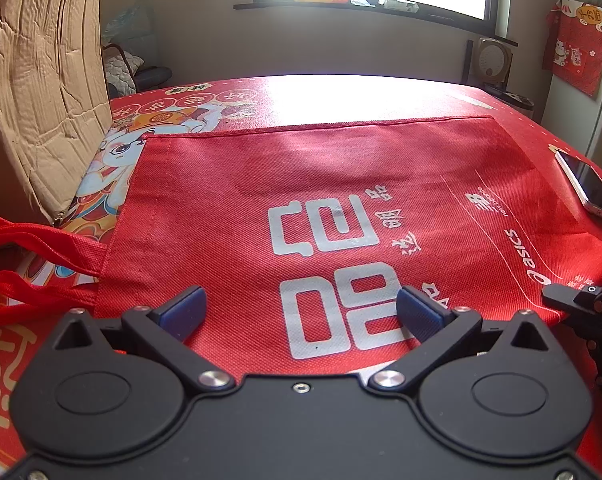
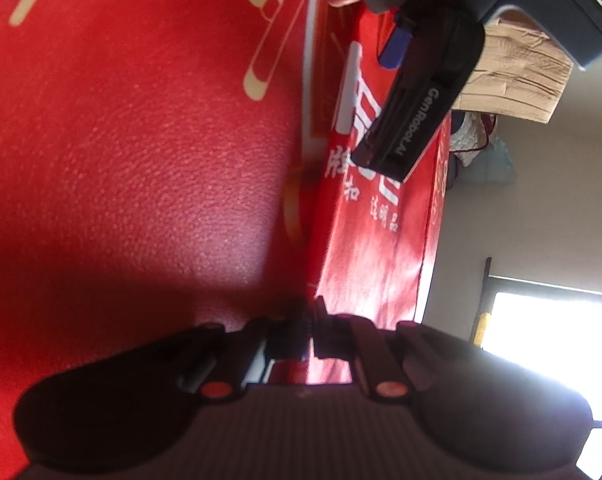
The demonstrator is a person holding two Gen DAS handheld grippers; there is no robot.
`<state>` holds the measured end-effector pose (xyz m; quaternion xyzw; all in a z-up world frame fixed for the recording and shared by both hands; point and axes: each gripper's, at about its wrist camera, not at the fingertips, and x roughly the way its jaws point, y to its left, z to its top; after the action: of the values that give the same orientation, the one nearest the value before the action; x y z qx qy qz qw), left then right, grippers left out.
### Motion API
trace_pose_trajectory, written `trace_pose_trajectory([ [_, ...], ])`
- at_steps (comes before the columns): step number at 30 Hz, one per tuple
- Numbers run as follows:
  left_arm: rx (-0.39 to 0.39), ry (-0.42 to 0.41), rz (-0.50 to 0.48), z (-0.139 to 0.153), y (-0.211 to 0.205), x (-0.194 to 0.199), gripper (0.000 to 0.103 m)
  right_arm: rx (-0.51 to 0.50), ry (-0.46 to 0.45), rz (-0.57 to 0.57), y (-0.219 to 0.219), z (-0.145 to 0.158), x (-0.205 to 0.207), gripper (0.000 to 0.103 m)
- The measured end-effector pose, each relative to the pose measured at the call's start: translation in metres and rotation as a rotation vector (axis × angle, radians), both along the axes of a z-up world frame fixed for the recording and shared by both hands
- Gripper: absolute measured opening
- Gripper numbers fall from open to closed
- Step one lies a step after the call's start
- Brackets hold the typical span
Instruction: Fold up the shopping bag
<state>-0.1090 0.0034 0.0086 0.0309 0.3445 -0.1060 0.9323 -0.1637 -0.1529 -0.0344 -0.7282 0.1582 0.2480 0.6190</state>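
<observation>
- The right gripper (image 2: 309,326) at six o'clock has its jaws pinched on the red shopping bag (image 2: 375,216) edge.
- The left gripper (image 2: 421,92) hangs at one o'clock.
- Red tablecloth (image 2: 141,140) fills nine o'clock.

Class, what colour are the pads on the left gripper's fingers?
Dark blue pads on black fingers, clearest in the left wrist view.
</observation>
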Motion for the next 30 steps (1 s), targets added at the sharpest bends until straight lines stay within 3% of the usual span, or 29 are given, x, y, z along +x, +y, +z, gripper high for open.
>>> trace_pose_trajectory([
  [3, -0.053, -0.012, -0.055, 0.005, 0.013, -0.004, 0.102, 0.010, 0.015, -0.001, 0.001, 0.004, 0.006, 0.006],
  [8, 0.037, -0.166, -0.129, 0.024, 0.035, -0.031, 0.100, 0.034, -0.004, 0.007, -0.004, -0.001, 0.004, 0.006],
  [11, 0.272, -0.357, -0.292, 0.027, 0.037, -0.064, 0.098, 0.059, -0.005, 0.008, -0.010, -0.004, 0.000, 0.006],
  [13, 0.435, -0.452, -0.377, 0.022, 0.031, -0.081, 0.065, 0.082, 0.006, 0.004, -0.010, -0.002, 0.000, 0.006],
  [14, 0.506, -0.475, -0.415, 0.019, 0.027, -0.086, 0.058, 0.093, 0.012, 0.002, -0.010, -0.001, 0.000, 0.006],
  [16, 0.648, -0.520, -0.489, 0.012, 0.020, -0.095, 0.053, 0.108, 0.022, 0.000, -0.010, 0.001, 0.002, 0.006],
  [18, 0.662, -0.461, -0.606, 0.010, 0.019, -0.096, 0.051, 0.122, 0.031, -0.002, -0.009, 0.004, 0.006, 0.006],
  [22, 0.780, -0.544, -0.818, -0.001, 0.015, -0.110, 0.053, 0.123, 0.034, -0.007, -0.006, 0.003, 0.008, 0.006],
  [26, 0.775, -0.448, -0.925, 0.000, 0.014, -0.101, 0.050, 0.156, 0.048, -0.017, -0.011, 0.005, 0.002, 0.006],
  [27, 0.769, -0.427, -0.938, -0.002, 0.014, -0.098, 0.046, 0.169, 0.055, -0.022, -0.013, 0.005, 0.000, 0.006],
  [28, 0.760, -0.409, -0.944, -0.006, 0.015, -0.096, 0.032, 0.181, 0.061, -0.027, -0.014, 0.007, 0.000, 0.006],
  [30, 0.724, -0.366, -0.946, -0.010, 0.019, -0.089, 0.017, 0.196, 0.067, -0.031, -0.016, 0.008, -0.001, 0.006],
])
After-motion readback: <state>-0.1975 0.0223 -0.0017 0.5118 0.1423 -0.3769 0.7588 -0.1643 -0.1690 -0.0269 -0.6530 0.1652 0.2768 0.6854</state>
